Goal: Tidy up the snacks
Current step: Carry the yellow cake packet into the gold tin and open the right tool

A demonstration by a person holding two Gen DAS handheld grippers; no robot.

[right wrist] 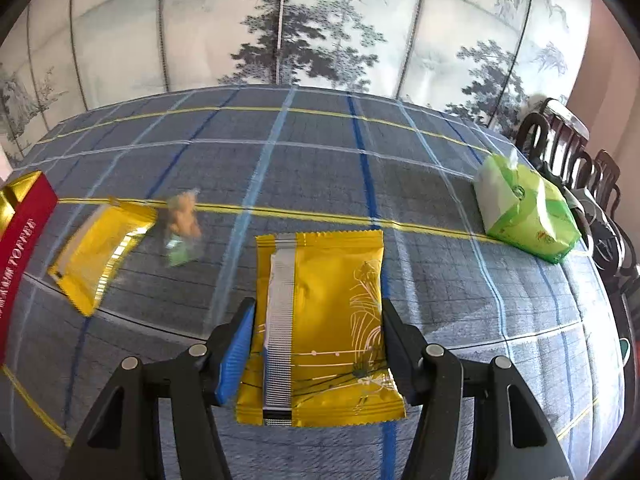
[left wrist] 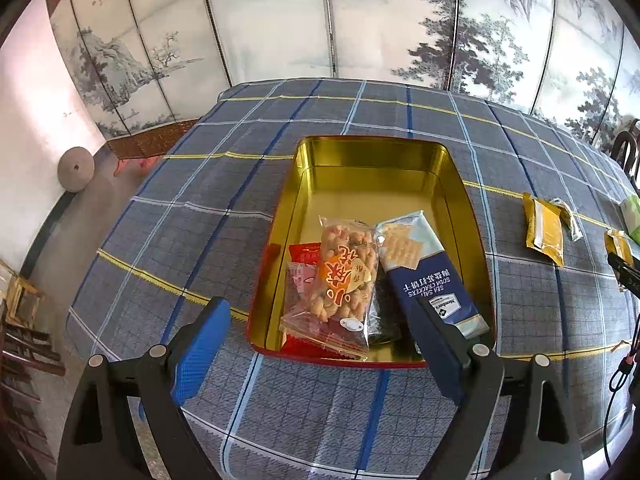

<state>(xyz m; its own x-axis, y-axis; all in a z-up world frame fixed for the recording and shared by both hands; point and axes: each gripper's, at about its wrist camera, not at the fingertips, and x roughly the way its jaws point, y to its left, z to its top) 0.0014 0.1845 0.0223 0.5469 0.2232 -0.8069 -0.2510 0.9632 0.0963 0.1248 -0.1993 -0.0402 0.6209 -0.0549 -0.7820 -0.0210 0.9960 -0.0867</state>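
Snacks (left wrist: pixel 348 280) lie on plaid tablecloth (left wrist: pixel 224 184) before painted screen (left wrist: pixel 280 20).

Your left gripper (left wrist: pixel 320 344) shows black angular linkage arms, round silver pivot pins and blue ribbed pads on its fingers (left wrist: pixel 202 354). Your right gripper (right wrist: pixel 316 344) carries matching black arms, silver pins and a blue textured pad.

The tin (left wrist: pixel 372 168) is glossy gold metal inside, red outside. A woven checked cloth (left wrist: pixel 224 200) covers the tabletop, matt and slightly rough. The yellow packet (right wrist: pixel 320 320) is shiny foil with a ribbed silver seam. The peanut bag (left wrist: pixel 344 276) is clear, crinkled plastic.
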